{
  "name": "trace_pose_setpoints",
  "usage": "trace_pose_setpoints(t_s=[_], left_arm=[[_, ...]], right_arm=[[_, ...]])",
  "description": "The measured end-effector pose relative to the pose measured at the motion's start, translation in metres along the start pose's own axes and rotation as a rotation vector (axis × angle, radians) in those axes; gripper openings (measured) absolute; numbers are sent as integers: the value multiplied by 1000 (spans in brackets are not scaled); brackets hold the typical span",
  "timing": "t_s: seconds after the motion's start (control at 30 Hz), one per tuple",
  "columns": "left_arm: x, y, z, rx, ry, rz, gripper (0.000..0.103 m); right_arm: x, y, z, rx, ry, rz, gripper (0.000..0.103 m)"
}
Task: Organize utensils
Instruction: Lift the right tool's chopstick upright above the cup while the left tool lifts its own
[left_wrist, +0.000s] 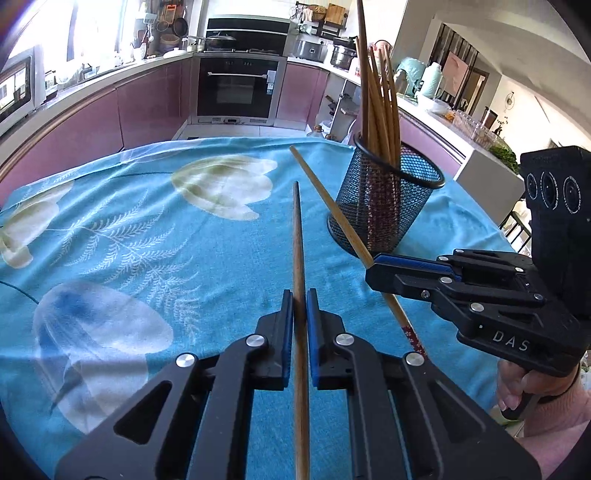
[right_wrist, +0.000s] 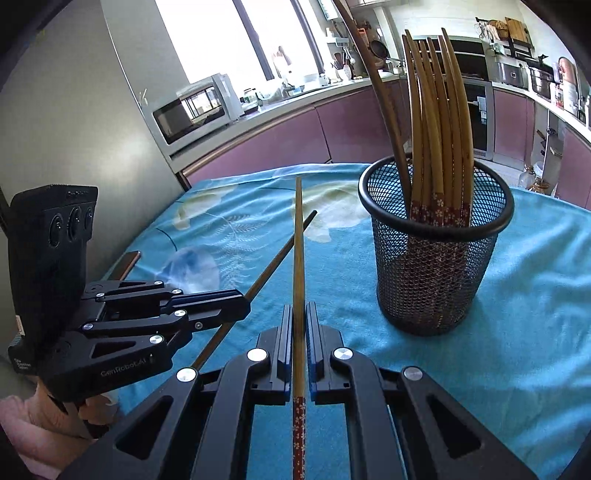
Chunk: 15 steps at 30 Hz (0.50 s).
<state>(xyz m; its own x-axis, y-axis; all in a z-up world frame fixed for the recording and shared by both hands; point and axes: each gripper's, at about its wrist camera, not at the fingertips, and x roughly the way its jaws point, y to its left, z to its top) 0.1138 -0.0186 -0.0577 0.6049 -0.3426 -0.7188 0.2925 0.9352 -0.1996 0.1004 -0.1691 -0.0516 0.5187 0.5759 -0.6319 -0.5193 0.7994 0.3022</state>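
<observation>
My left gripper (left_wrist: 299, 297) is shut on a dark brown chopstick (left_wrist: 297, 240) that points forward over the blue cloth. In the right wrist view the left gripper (right_wrist: 244, 307) and its dark chopstick (right_wrist: 286, 245) come in from the left. My right gripper (right_wrist: 299, 308) is shut on a lighter chopstick (right_wrist: 298, 236) with a red flowered end. From the left wrist view the right gripper (left_wrist: 372, 265) holds that light chopstick (left_wrist: 325, 199) slanted in front of the cup. A black mesh cup (right_wrist: 436, 273) (left_wrist: 384, 210) stands upright, holding several matching chopsticks (right_wrist: 436, 110).
A blue flowered tablecloth (right_wrist: 524, 295) covers the table (left_wrist: 147, 229). A flat dark object (right_wrist: 127, 264) lies at the table's left edge. Behind are purple kitchen cabinets (left_wrist: 147, 107), an oven (left_wrist: 236, 88) and a microwave (right_wrist: 195, 107). A hand (left_wrist: 517, 387) grips the right handle.
</observation>
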Motion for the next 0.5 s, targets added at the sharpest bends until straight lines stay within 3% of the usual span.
trace_pose_setpoints(t_s=[0.5], left_arm=[[-39, -12, 6, 7, -75, -78, 8]], right_arm=[[-37, -7, -4, 26, -81, 16, 6]])
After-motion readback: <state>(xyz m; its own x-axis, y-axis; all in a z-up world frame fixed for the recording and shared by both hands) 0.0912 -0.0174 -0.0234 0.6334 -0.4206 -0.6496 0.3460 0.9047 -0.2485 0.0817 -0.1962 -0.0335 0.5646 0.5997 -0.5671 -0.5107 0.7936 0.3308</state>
